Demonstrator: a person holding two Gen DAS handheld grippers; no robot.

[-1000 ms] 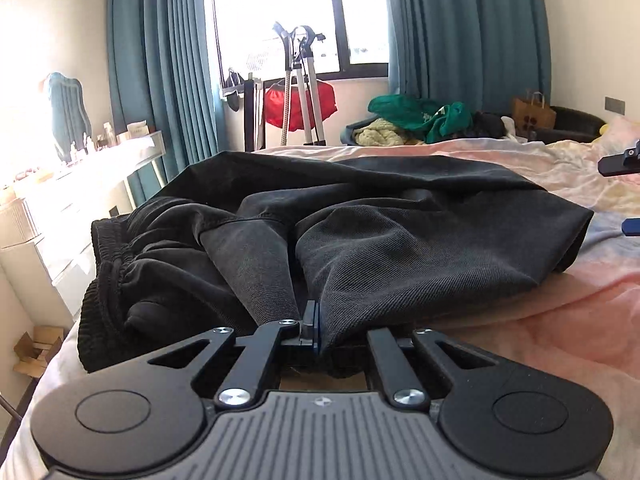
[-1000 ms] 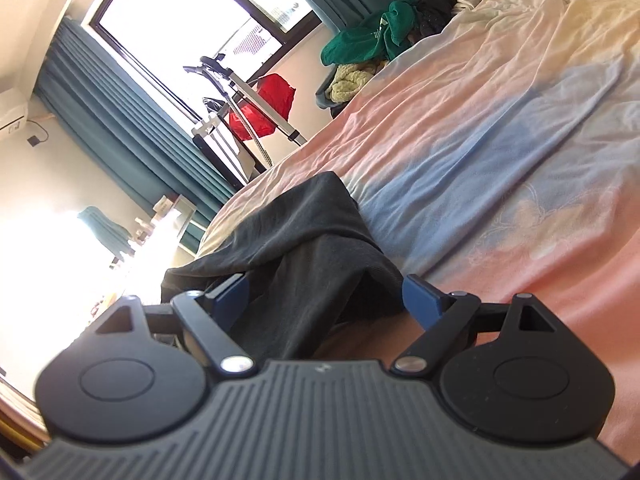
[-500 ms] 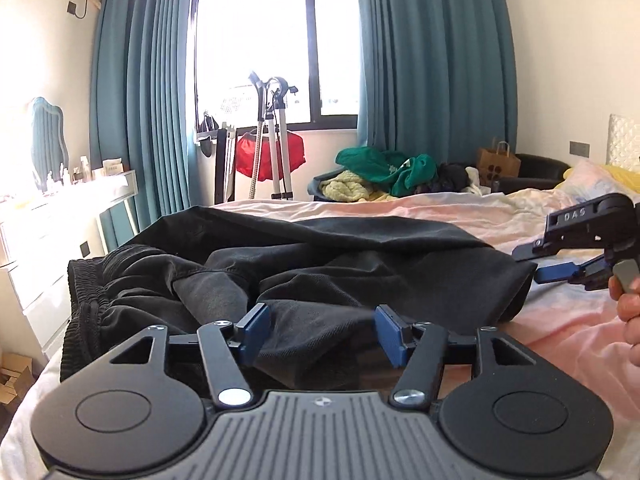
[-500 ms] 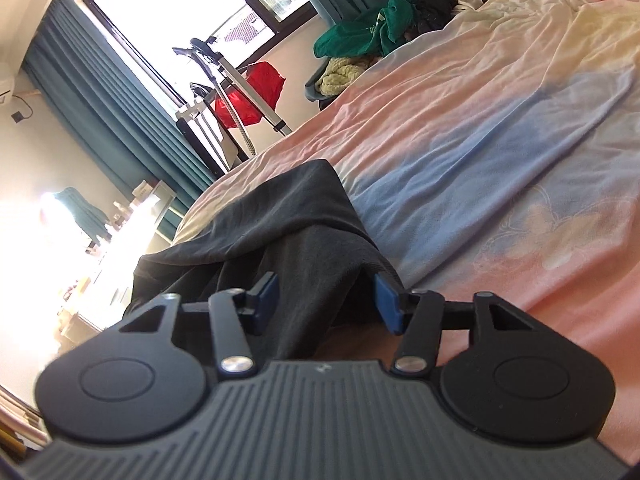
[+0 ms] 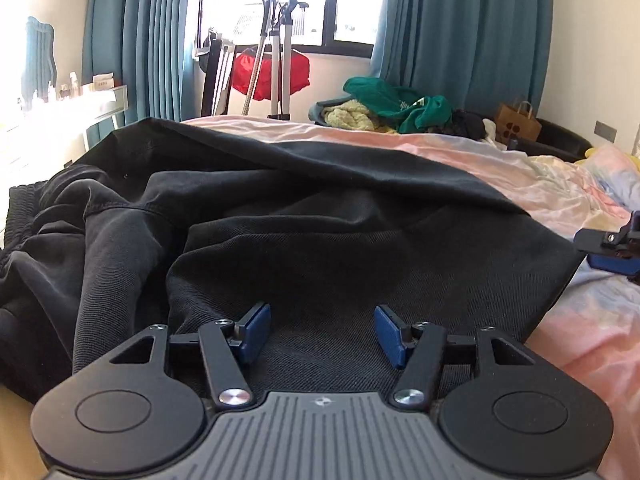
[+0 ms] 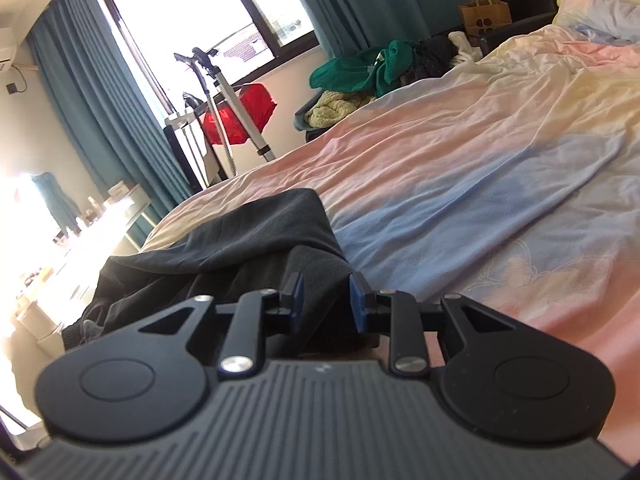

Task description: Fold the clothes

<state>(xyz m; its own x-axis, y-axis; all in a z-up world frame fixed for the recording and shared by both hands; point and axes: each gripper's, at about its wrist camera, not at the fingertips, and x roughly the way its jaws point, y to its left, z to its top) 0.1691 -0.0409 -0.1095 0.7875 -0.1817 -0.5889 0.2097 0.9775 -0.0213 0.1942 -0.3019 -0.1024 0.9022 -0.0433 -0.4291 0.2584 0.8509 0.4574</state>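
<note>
Black trousers [image 5: 320, 216] lie crumpled on the pastel bed sheet [image 5: 560, 200], with the elastic waistband at the far left [image 5: 16, 216]. My left gripper [image 5: 322, 334] is open just over the near fold of the trousers and holds nothing. The right gripper's finger shows at the right edge of the left wrist view [image 5: 612, 248], at the trousers' right end. In the right wrist view my right gripper [image 6: 325, 302] has its blue pads [image 6: 358, 300] narrowly apart around the trousers' corner [image 6: 316, 264]; I cannot tell if they pinch the cloth.
A pile of green and yellow clothes [image 5: 384, 104] lies in a basket beyond the bed. A red bag [image 5: 272, 74] hangs on a stand by the window. A white dresser [image 5: 60, 112] stands at the left. A paper bag [image 5: 516, 120] sits far right.
My left gripper let go of the trousers' fold and opened wide. My right gripper narrowed from wide open and moved in onto the trousers' right corner.
</note>
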